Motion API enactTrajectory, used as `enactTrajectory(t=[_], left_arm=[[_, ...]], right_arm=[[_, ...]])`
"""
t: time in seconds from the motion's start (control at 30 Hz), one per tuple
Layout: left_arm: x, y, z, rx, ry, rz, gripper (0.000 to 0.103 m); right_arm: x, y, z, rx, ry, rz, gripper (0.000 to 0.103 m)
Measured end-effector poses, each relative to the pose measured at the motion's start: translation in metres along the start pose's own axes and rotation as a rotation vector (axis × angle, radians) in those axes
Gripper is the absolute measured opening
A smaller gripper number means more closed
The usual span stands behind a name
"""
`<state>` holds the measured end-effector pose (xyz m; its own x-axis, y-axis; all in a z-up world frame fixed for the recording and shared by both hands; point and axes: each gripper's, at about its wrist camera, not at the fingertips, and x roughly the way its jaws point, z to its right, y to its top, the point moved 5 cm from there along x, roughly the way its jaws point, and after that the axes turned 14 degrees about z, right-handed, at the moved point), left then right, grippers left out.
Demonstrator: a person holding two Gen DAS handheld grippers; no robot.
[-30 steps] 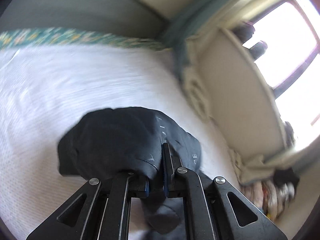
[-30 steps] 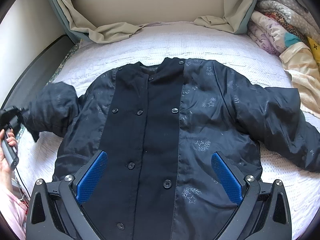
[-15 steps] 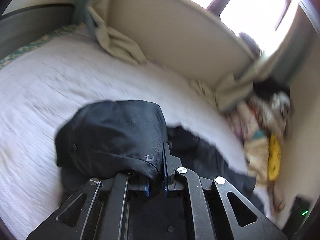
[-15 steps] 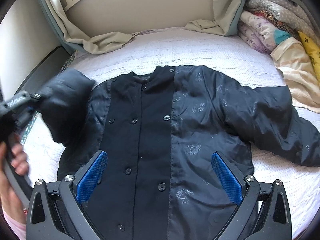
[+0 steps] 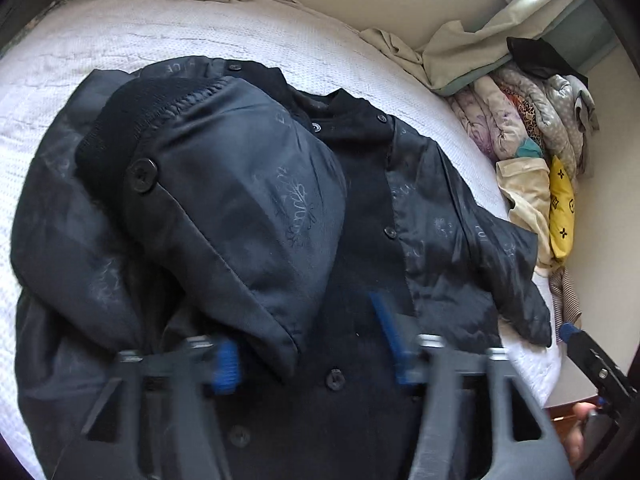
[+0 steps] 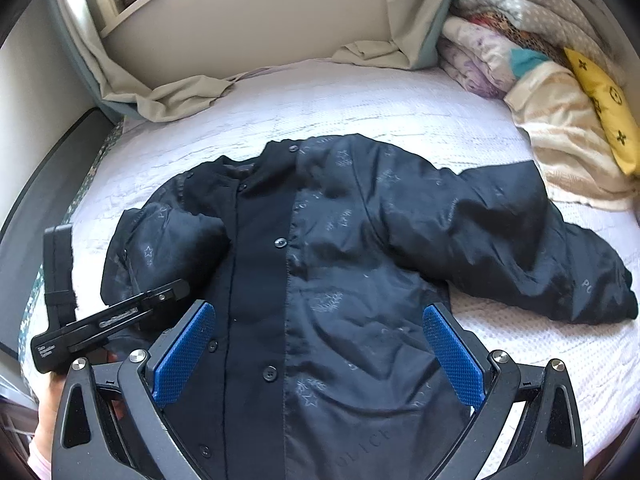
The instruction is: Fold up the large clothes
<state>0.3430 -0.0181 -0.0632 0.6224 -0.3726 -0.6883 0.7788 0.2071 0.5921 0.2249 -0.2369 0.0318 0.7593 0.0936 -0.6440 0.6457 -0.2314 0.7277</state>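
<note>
Both claws [image 5: 306,344] [image 6: 316,356] gape over jacket [image 6: 340,280], mid-bed [image 6: 360,100]

Bright window daylight, fisheye warp, foreground blur

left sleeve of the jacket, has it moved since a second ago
Yes. The left sleeve has swung in from the bed's left edge onto the jacket front.

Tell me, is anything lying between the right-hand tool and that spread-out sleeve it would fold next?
Nothing visible. The right tool hovers open over the jacket, and the unfolded sleeve lies flat on the bedspread with only jacket fabric between. The pile of bedding lies beyond the sleeve.
</note>
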Motion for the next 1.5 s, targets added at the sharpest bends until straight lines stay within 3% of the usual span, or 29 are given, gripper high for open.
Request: enactTrajectory(t=[0.03,0.1,0.27,0.4,0.47,0.53,0.63,0.7,0.87,0.93,0.97,1.17,1.33,1.43,1.5], left_arm=[[-0.006,0.001,-0.001,-0.005,0.006,0.007,0.092],[-0.023,0.005,-0.001,-0.011,0.028,0.027,0.096],[-0.062,0.015,-0.001,0.009,0.036,0.02,0.097],[-0.113,0.043,-0.022,0.001,0.12,0.139,0.096],[-0.132,0.053,-0.036,0.0,0.176,0.199,0.097],[-0.148,0.059,-0.055,-0.008,0.244,0.245,0.097],[-0.156,0.068,-0.079,-0.015,0.334,0.278,0.097],[-0.157,0.073,-0.091,-0.023,0.359,0.285,0.097],[-0.155,0.079,-0.107,-0.097,0.341,0.275,0.097],[-0.155,0.081,-0.109,-0.126,0.318,0.27,0.097],[-0.155,0.082,-0.109,-0.135,0.311,0.27,0.097],[-0.151,0.08,-0.102,-0.137,0.298,0.26,0.097],[-0.14,0.075,-0.101,-0.119,0.308,0.231,0.096],[-0.138,0.073,-0.103,-0.116,0.311,0.223,0.097],[-0.138,0.072,-0.103,-0.113,0.317,0.223,0.097]], right_arm=[[-0.001,0.0,0.001,0.003,-0.002,0.0,0.103],[-0.004,0.002,0.004,0.003,-0.009,0.012,0.103],[-0.007,0.009,0.001,-0.012,-0.02,0.039,0.103],[-0.003,0.014,-0.014,-0.045,-0.004,0.063,0.103],[0.001,0.013,-0.029,-0.084,0.023,0.066,0.096],[0.009,0.008,-0.051,-0.138,0.066,0.042,0.077],[0.023,-0.002,-0.08,-0.193,0.114,-0.011,0.061],[0.031,-0.007,-0.103,-0.238,0.136,-0.03,0.058],[0.055,-0.014,-0.168,-0.365,0.169,-0.044,0.061],[0.07,-0.02,-0.195,-0.434,0.171,-0.051,0.079],[0.075,-0.022,-0.204,-0.461,0.166,-0.051,0.081],[0.124,-0.05,-0.227,-0.622,0.055,-0.051,0.082],[0.141,-0.039,-0.2,-0.489,0.025,-0.064,0.041],[0.13,-0.022,-0.177,-0.362,0.038,-0.057,0.028],[0.121,-0.016,-0.16,-0.27,0.046,-0.062,0.024]])
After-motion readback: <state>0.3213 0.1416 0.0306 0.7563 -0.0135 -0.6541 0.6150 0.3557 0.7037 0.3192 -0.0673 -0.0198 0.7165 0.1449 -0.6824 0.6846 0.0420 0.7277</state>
